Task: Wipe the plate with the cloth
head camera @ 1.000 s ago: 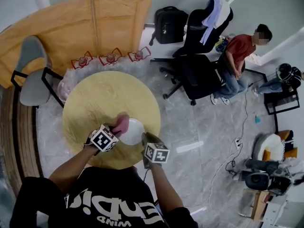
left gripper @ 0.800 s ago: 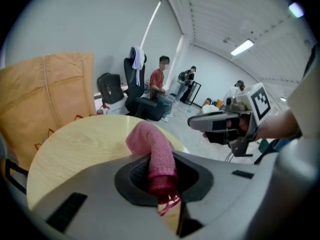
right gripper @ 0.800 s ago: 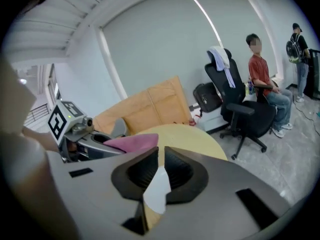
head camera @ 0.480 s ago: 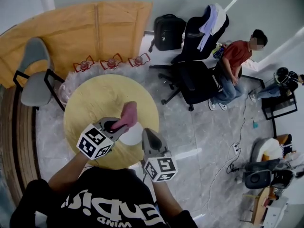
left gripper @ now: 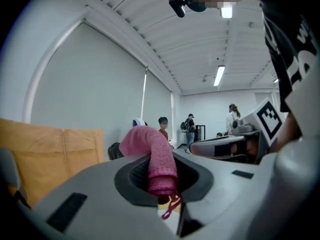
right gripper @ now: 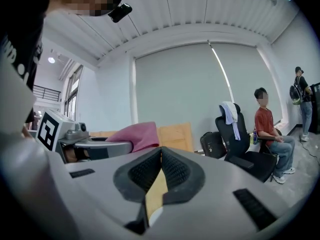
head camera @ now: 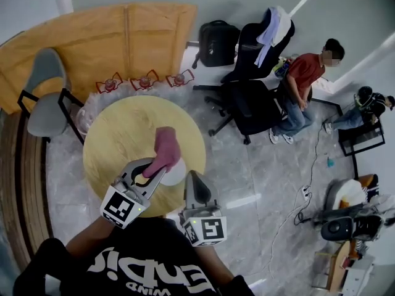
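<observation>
Cloth (head camera: 165,148) is clamped in the left gripper (head camera: 151,172) above the plate (head camera: 176,176); the right gripper (head camera: 193,180) is closed, empty. Lowering for wiping is judged next.

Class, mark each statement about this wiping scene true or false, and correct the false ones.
1. The left gripper holds the pink cloth. True.
2. The plate lies on the round table. True.
3. The right gripper grips the plate. False: its fingers are shut on nothing.
4. The cloth lies spread flat on the plate. False: it sticks up from the left gripper's fingers.
</observation>
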The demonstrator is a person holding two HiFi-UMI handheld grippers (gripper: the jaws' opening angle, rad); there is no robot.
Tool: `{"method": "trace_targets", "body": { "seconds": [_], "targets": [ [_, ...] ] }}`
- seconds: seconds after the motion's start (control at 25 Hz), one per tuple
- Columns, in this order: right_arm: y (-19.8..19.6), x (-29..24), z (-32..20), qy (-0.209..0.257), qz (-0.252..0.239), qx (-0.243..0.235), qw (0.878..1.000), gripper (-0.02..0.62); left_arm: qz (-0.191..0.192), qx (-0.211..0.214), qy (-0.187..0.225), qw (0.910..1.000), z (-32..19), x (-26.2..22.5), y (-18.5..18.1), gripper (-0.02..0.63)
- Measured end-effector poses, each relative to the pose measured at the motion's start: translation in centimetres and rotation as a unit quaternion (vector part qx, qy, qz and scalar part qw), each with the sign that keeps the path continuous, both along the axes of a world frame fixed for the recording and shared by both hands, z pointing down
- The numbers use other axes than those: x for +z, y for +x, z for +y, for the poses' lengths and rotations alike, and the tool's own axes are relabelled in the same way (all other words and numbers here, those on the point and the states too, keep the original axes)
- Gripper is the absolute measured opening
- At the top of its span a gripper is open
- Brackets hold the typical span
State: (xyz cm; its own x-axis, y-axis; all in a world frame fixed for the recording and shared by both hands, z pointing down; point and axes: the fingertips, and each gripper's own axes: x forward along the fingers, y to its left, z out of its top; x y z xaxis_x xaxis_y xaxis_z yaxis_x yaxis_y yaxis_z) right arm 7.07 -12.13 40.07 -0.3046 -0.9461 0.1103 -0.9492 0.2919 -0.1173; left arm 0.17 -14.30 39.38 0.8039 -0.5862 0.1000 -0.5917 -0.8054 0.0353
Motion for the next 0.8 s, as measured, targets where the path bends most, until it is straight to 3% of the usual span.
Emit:
{"method": "trace_targets", "body": {
  "seconds": [0.24,0.8],
  "targets": [
    [-0.6,-0.8,0.6,0.018,0.006,0.003,1.000,0.023,0.004,-0.011,0.012,0.9998,0.7,-0.5,-0.6,0.052],
    [-1.3,-1.3,0.8,0.024,0.010,-0.005,1.000,0.021,0.002,-0.020,0.000,0.9998,0.8,-0.5,-1.4,0.052]
  ]
}}
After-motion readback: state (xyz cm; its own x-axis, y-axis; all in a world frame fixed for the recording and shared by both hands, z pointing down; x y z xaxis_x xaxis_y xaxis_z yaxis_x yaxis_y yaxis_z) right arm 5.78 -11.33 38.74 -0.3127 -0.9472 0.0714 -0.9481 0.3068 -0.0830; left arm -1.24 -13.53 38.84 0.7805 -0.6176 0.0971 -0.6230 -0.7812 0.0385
